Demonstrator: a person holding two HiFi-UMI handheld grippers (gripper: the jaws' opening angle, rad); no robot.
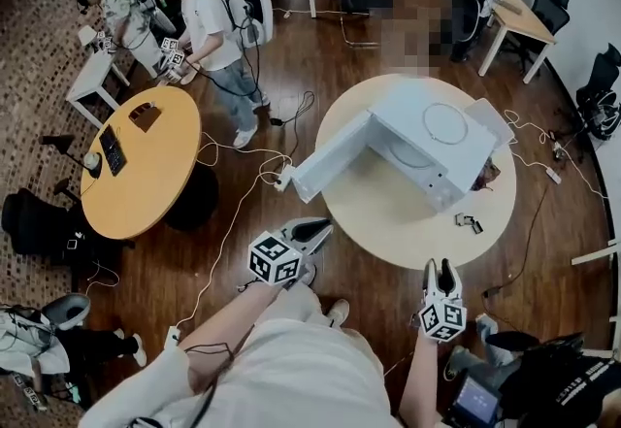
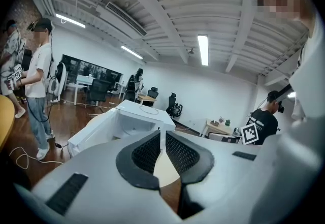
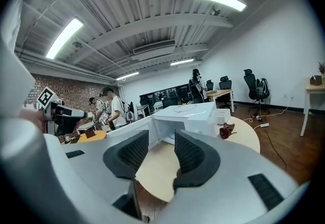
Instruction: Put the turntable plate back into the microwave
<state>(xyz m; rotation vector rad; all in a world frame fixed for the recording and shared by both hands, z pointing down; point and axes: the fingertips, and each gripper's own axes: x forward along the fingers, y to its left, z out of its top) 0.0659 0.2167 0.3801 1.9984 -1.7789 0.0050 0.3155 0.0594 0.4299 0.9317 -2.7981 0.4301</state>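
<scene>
A white microwave (image 1: 441,140) stands on a round cream table (image 1: 388,222) with its door (image 1: 330,159) swung open to the left. A clear round turntable plate (image 1: 444,123) lies on the microwave's top; it also shows as a thin ring in the left gripper view (image 2: 148,110) and the right gripper view (image 3: 189,108). My left gripper (image 1: 315,232) (image 2: 161,139) is shut and empty, off the table's near left edge. My right gripper (image 1: 441,269) (image 3: 161,136) stands open with nothing between its pads, just off the near edge. Both point toward the microwave, well short of it.
A reddish-brown object (image 1: 485,179) lies right of the microwave, small dark items (image 1: 468,221) sit near the table's front right. A white box (image 1: 490,117) rests beside the microwave. An orange round table (image 1: 146,159) stands to the left, with people (image 1: 218,28) behind it and cables (image 1: 243,183) on the floor.
</scene>
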